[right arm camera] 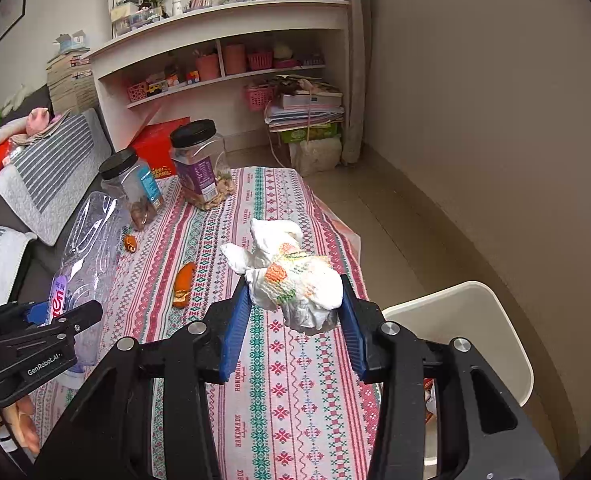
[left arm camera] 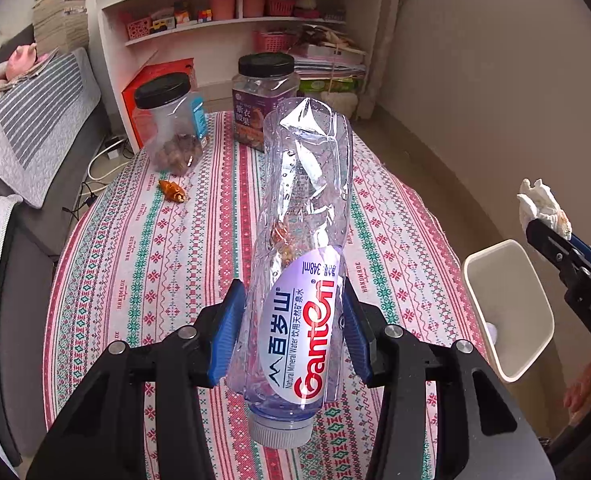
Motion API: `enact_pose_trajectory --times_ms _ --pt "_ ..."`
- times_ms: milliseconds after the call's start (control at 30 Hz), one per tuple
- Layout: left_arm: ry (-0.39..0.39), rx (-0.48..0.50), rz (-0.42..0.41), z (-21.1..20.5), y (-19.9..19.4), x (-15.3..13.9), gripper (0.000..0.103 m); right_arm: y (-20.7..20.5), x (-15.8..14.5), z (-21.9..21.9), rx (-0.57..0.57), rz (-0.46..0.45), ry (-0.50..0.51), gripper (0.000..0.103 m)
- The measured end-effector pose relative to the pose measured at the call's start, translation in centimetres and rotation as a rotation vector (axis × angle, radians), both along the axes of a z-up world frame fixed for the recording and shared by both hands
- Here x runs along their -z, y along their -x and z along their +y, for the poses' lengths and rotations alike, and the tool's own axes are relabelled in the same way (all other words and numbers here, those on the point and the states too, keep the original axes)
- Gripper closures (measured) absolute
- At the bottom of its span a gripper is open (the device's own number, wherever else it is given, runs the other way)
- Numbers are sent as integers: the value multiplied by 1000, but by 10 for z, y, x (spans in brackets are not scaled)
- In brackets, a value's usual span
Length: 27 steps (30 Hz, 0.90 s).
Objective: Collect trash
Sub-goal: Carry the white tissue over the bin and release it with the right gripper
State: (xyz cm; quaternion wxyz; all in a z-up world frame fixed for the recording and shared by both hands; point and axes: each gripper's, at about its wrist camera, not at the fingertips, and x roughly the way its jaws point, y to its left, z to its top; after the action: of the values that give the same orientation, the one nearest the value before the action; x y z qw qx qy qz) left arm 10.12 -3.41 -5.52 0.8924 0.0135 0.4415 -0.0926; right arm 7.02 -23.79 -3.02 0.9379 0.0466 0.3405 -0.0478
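My left gripper (left arm camera: 293, 312) is shut on a crushed clear plastic water bottle (left arm camera: 299, 248) with a white and red Ganten label, held above the table, cap toward the camera. It also shows in the right wrist view (right arm camera: 87, 256). My right gripper (right arm camera: 295, 300) is shut on a crumpled white paper tissue (right arm camera: 291, 276) with orange and green stains, held over the table's right side. The tissue also shows in the left wrist view (left arm camera: 543, 208). A white trash bin (right arm camera: 467, 328) stands on the floor to the right of the table. An orange peel piece (right arm camera: 184, 284) and a small orange scrap (left arm camera: 172, 191) lie on the tablecloth.
The table (left arm camera: 395, 232) has a red, green and white patterned cloth. Two black-lidded plastic jars stand at its far end: one with nuts (left arm camera: 171, 128), one with a purple label (left arm camera: 265, 96). A grey sofa (left arm camera: 35, 140) is left; shelves (left arm camera: 235, 8) are behind.
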Motion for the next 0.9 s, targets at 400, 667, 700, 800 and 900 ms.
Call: enact_pose_trajectory --times_ms 400,667,700,800,900 --pt "-43 111 -27 -54 14 7 56 22 2 -51 133 14 37 62" --pt "-50 164 -35 -85 22 10 56 33 9 -93 244 52 26 62" --pt "-51 171 -35 -88 22 11 56 33 10 -97 255 57 24 62" --pt "-53 193 -36 -99 25 12 56 38 12 -113 292 68 6 57" --pt "-50 216 -35 -113 28 14 56 46 12 -126 342 68 -8 47"
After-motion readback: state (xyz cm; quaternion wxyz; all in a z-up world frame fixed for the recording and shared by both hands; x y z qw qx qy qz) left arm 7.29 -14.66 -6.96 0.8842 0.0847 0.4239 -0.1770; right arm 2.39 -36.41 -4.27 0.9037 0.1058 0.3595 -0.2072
